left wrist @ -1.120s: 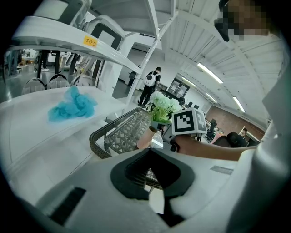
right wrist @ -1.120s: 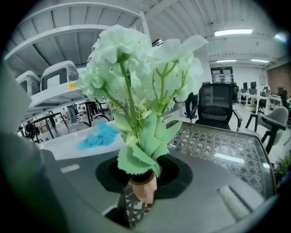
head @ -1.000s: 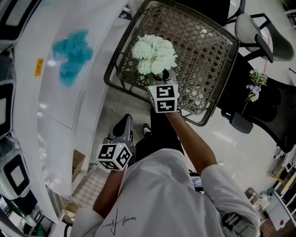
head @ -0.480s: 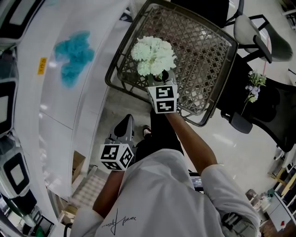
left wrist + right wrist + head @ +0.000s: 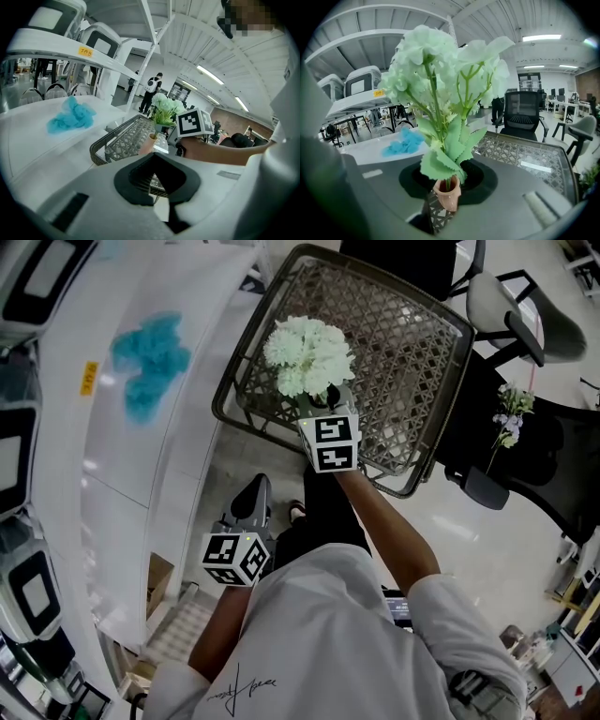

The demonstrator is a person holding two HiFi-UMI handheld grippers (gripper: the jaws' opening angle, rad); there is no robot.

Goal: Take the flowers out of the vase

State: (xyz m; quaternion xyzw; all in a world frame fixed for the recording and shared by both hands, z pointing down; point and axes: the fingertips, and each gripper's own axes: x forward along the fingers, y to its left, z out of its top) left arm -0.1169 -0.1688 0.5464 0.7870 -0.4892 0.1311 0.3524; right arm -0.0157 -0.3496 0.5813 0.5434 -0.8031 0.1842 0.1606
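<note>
Bracing step: vase (image 5: 447, 196) clamped by right gripper (image 5: 443, 212), jaws narrow, at near edge of lattice table (image 5: 412, 334); flowers (image 5: 309, 354) not yet lifted out. Left gripper (image 5: 161, 180) off table, jaws together, empty. Next, as judged: stems to be grasped, pulled upward.

You hold two grippers: the left gripper (image 5: 157, 180) and the right gripper (image 5: 445, 206). You can see one vase (image 5: 446, 194) and one big bunch of white flowers (image 5: 309, 355). There is one criss-cross table (image 5: 412, 343), one long white table (image 5: 122, 456), one blue fluffy thing (image 5: 148, 357) and one small bunch of purple flowers (image 5: 511, 413).
</note>
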